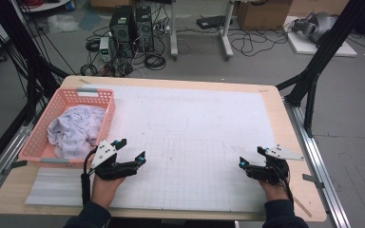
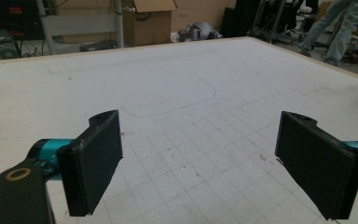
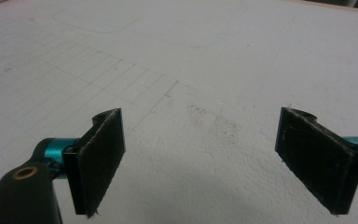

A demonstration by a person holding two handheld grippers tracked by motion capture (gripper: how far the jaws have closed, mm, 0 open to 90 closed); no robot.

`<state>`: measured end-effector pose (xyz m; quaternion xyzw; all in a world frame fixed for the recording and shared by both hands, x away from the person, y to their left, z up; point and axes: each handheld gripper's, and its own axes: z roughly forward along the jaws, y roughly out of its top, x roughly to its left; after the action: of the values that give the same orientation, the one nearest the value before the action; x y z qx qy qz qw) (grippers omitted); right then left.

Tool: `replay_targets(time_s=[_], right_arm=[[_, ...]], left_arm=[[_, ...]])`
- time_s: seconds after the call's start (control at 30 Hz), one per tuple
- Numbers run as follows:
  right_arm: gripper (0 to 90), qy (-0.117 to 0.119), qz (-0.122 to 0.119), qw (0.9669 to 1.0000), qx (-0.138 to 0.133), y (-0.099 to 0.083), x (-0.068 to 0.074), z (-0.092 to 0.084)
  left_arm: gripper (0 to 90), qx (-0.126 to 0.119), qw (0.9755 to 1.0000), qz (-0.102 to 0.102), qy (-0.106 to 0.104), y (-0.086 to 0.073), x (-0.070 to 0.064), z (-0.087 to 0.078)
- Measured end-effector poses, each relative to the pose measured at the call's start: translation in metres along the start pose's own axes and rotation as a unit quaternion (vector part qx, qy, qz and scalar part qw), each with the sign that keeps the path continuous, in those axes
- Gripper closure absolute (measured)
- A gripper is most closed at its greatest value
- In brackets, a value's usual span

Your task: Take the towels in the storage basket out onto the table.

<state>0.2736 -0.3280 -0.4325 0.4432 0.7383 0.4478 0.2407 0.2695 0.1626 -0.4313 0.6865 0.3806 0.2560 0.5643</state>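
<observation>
A pink plastic basket (image 1: pixel 103 96) stands at the table's left edge with a crumpled white cloth (image 1: pixel 73 129) inside. My left gripper (image 1: pixel 131 148) hovers low over the white mat just right of the basket's near corner, jaws wide apart and nothing between them. Its own view shows both black pads (image 2: pixel 95 161) over the gridded mat (image 2: pixel 200 140). My right gripper (image 1: pixel 252 157) rests near the mat's front right, open and empty as well. Its pads (image 3: pixel 100 156) frame a bare, slightly smudged patch of mat (image 3: pixel 209 121).
The white gridded mat (image 1: pixel 195 137) covers most of the wooden table (image 1: pixel 285 123). Black frame struts (image 1: pixel 313 71) rise at both sides. Computers and cables (image 1: pixel 133 28) lie on the floor beyond the far edge. A person's legs (image 2: pixel 335 28) stand far off.
</observation>
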Motion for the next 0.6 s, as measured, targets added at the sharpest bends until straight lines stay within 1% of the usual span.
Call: replay_targets(time_s=[0.03, 0.07, 0.1, 0.2, 0.23, 0.33, 0.43, 0.47, 0.53, 0.6], right_arm=[[14.5, 0.0, -0.005, 1.0, 0.0, 0.0, 0.0, 0.001], [14.5, 0.003, -0.009, 0.9999, 0.007, 0.0, 0.0, 0.002], [14.5, 0.001, -0.014, 0.9999, 0.007, 0.0, 0.0, 0.002], [14.6, -0.001, -0.007, 0.9999, 0.01, 0.0, 0.001, -0.001], [14.6, -0.003, -0.006, 1.0, 0.007, 0.0, 0.001, -0.002], [14.5, -0.006, -0.005, 1.0, 0.004, 0.001, 0.001, -0.003], [14.6, -0.005, -0.003, 1.0, 0.007, 0.0, 0.001, -0.001], [14.5, -0.005, -0.005, 0.9999, 0.009, 0.0, 0.001, 0.0], [14.6, -0.004, -0.007, 0.9999, 0.01, 0.0, 0.001, 0.001], [14.6, -0.002, -0.006, 0.9999, 0.016, 0.0, 0.001, 0.002]], left_arm=[[15.1, -0.001, 1.0, 0.006, 0.0, 0.0, 0.0, 0.0], [15.7, 0.0, 0.9999, 0.014, -0.005, 0.002, 0.0, 0.0], [16.7, -0.001, 0.9999, 0.015, -0.006, 0.002, 0.0, -0.001], [18.2, -0.003, 0.9999, 0.011, -0.008, 0.002, -0.001, -0.003], [18.1, -0.008, 0.9998, 0.015, -0.012, 0.002, -0.001, -0.005], [17.5, -0.007, 0.9996, 0.02, -0.017, 0.002, 0.001, -0.007], [17.1, -0.005, 0.9995, 0.029, -0.012, 0.003, 0.004, -0.007], [17.0, -0.007, 0.9996, 0.024, -0.012, 0.004, 0.004, -0.008], [16.9, -0.008, 0.9996, 0.023, -0.013, 0.007, 0.005, -0.009], [16.3, -0.013, 0.9996, 0.023, -0.014, 0.014, 0.006, -0.013]])
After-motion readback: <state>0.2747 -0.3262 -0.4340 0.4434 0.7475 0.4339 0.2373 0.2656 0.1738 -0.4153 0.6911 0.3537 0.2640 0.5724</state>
